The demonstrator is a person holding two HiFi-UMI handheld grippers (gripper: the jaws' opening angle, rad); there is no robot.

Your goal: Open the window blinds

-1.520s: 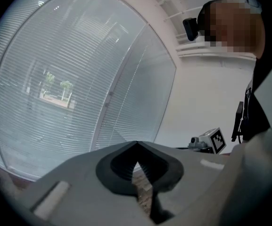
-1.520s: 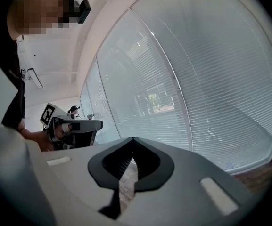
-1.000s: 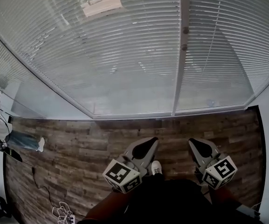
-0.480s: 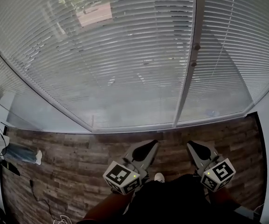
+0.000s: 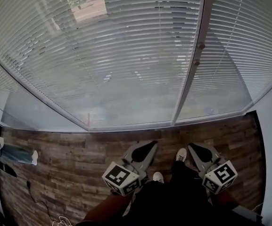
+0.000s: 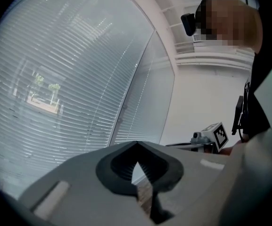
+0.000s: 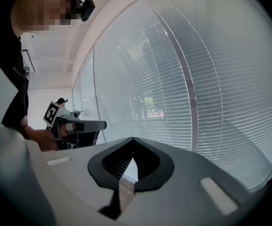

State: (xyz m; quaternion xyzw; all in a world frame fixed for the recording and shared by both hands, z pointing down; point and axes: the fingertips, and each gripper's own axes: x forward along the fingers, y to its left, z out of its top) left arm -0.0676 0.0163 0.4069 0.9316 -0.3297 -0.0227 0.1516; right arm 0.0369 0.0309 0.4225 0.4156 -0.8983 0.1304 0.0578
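Blinds down, both hand-held grippers empty

The left hand-held gripper (image 5: 152, 144) and right hand-held gripper (image 5: 192, 147) are pinched closed on nothing. Ahead of them, well apart past the wood floor (image 5: 79, 149), hang the blinds (image 5: 126, 55): thin pale slats, street showing through. I'd guess they're light and bendy, so grab the small knobs (image 5: 201, 45) up ahead of the right one, not the slats.

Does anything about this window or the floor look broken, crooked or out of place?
Nothing much stands out. The blinds hang down with even slats across both panes. The only untidy bit is a loose cable lying on the wooden floor at the lower left of the head view.
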